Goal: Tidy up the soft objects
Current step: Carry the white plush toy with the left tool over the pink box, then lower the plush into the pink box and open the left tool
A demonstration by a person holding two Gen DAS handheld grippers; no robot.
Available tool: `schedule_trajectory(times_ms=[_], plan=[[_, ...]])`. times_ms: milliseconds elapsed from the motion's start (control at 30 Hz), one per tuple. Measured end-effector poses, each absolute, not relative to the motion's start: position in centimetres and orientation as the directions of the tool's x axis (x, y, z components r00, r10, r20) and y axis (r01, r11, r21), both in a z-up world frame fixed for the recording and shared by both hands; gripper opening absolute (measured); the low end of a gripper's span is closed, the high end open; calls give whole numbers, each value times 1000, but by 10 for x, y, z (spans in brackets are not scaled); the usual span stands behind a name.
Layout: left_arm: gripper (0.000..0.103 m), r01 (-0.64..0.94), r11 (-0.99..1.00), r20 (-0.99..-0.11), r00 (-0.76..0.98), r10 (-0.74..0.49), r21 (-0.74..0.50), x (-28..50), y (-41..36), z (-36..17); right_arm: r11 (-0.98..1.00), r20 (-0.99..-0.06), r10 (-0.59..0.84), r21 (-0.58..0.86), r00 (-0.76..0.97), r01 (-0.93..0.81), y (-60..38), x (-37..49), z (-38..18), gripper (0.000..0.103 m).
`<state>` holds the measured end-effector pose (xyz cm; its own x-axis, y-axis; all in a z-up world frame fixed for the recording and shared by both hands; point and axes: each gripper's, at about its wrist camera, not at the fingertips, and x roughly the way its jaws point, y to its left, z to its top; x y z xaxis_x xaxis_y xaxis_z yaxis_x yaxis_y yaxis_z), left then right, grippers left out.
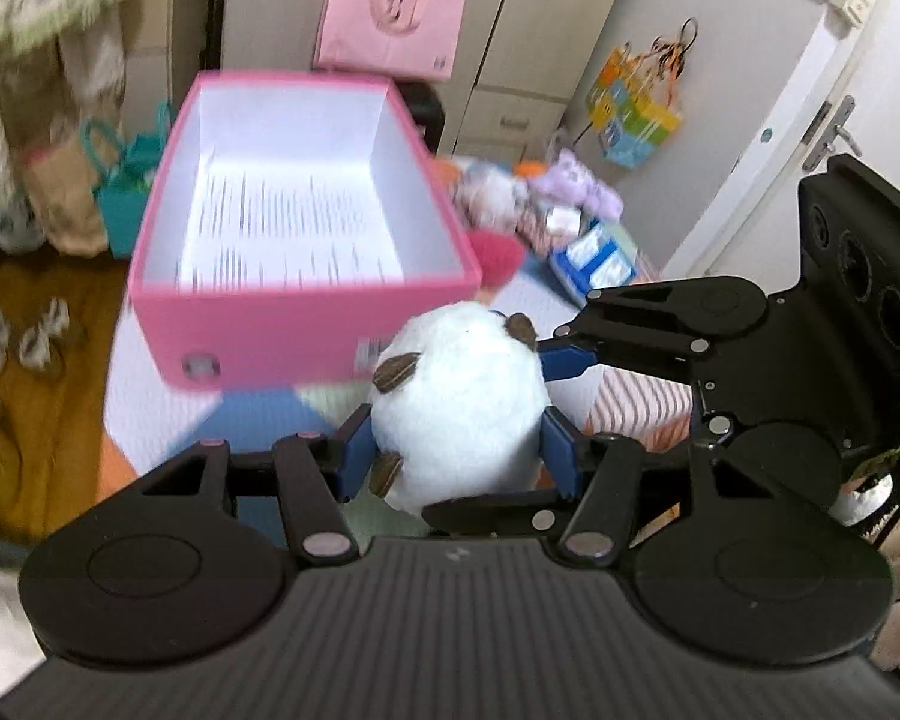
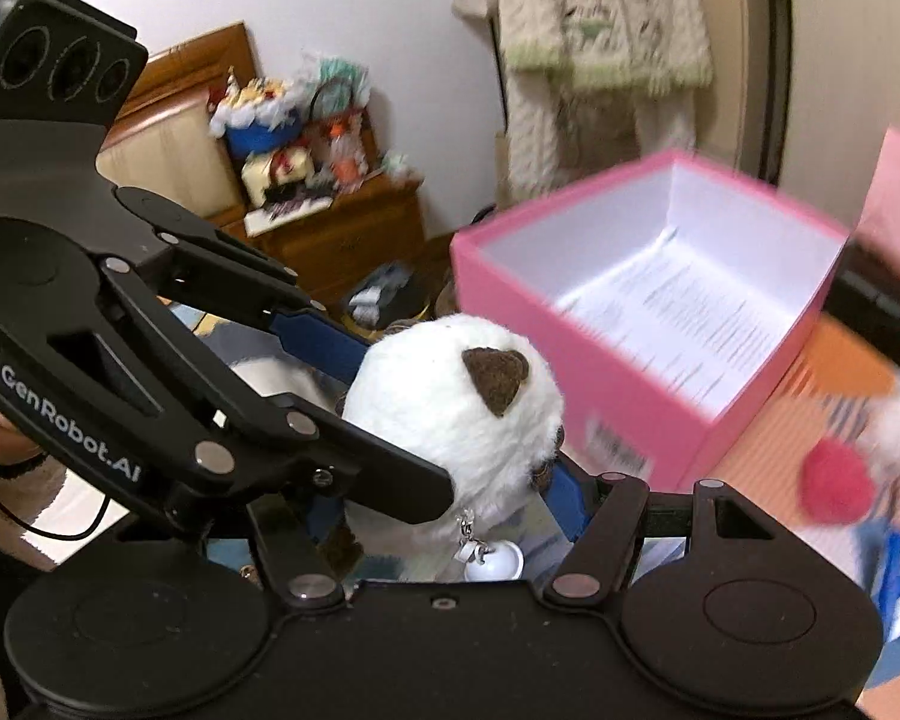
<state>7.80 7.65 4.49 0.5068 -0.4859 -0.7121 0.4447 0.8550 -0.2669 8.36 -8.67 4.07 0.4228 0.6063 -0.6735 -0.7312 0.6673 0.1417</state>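
A round white plush toy (image 1: 462, 402) with brown ears hangs in the air between both grippers. My left gripper (image 1: 457, 456) is shut on its sides, the blue pads pressed into the fur. From the right, my right gripper (image 1: 492, 438) clamps the same toy. In the right wrist view the plush toy (image 2: 450, 396) sits between the right gripper's (image 2: 450, 498) fingers, with the left gripper (image 2: 402, 426) across it from the left. A small bell hangs under the toy. Just beyond it stands an open pink box (image 1: 306, 300) with a white inside; this pink box (image 2: 630, 384) holds only a printed sheet.
Other plush toys (image 1: 510, 192) and a red pompom (image 1: 495, 252) lie on the striped mat behind the box, beside a blue packet (image 1: 594, 258). A pink bag (image 1: 390, 12) hangs on the wardrobe. A wooden nightstand (image 2: 354, 234) with clutter stands by the wall. Wooden floor lies to the left.
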Motion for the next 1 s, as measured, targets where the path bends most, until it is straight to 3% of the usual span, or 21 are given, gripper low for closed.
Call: schedule_trajectory(times_ms=[333, 633, 1000], plan=[[56, 474, 855, -650, 586, -484, -209, 130, 71, 81, 710, -612, 584, 66, 533, -701, -83, 130, 71, 72], [57, 455, 870, -610, 639, -469, -193, 198, 72, 80, 729, -564, 585, 51, 583, -683, -82, 198, 69, 72], [57, 360, 871, -655, 576, -489, -333, 318, 76, 30, 736, -673, 502, 2, 543, -677, -65, 305, 35, 72]])
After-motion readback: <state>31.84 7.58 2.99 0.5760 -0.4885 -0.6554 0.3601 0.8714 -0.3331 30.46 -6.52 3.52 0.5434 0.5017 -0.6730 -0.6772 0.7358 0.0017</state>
